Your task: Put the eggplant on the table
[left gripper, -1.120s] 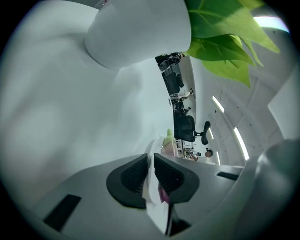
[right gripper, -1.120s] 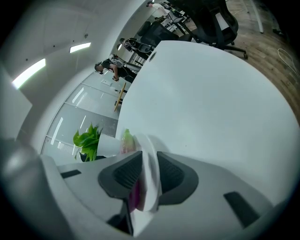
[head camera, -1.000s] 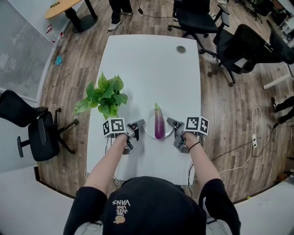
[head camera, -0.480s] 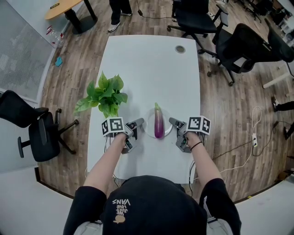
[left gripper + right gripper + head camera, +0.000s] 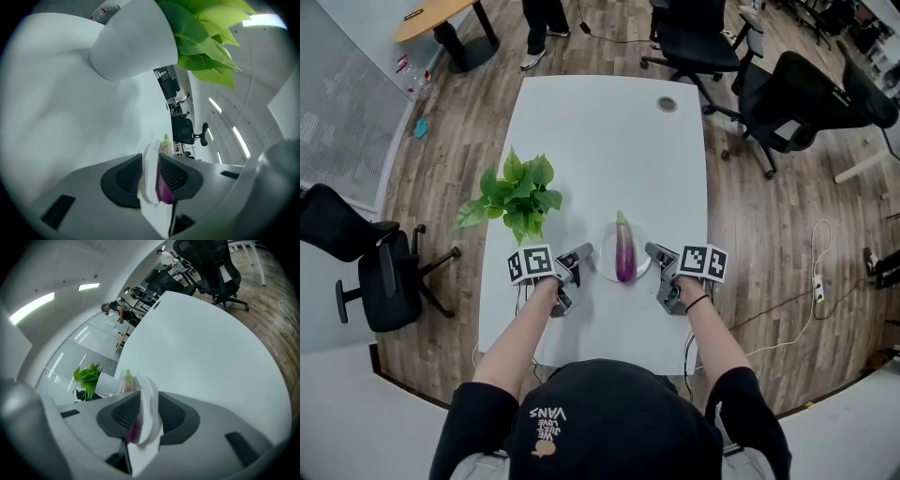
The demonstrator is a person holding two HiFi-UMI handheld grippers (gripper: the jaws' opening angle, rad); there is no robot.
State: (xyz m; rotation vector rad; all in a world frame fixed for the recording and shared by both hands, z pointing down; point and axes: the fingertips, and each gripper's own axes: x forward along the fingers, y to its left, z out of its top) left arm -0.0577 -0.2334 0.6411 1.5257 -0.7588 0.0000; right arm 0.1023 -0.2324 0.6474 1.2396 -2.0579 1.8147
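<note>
A purple eggplant (image 5: 624, 253) with a green cap lies on a small white plate (image 5: 605, 268) near the front of the white table (image 5: 609, 150). My left gripper (image 5: 586, 253) is at the plate's left rim and my right gripper (image 5: 652, 251) at its right rim. In the left gripper view the plate's rim (image 5: 148, 164) stands edge-on between the two dark pads (image 5: 124, 178), which are shut on it, with the eggplant (image 5: 163, 188) just behind. The right gripper view shows the same: pads (image 5: 174, 414) closed on the plate's rim (image 5: 151, 401), with the eggplant (image 5: 126, 380) beyond it.
A leafy green plant (image 5: 517, 195) in a white pot (image 5: 131, 42) stands on the table to the left of the plate. A round grommet (image 5: 667, 104) sits at the far end. Black office chairs (image 5: 797, 98) stand around the table, one at the left (image 5: 356, 262).
</note>
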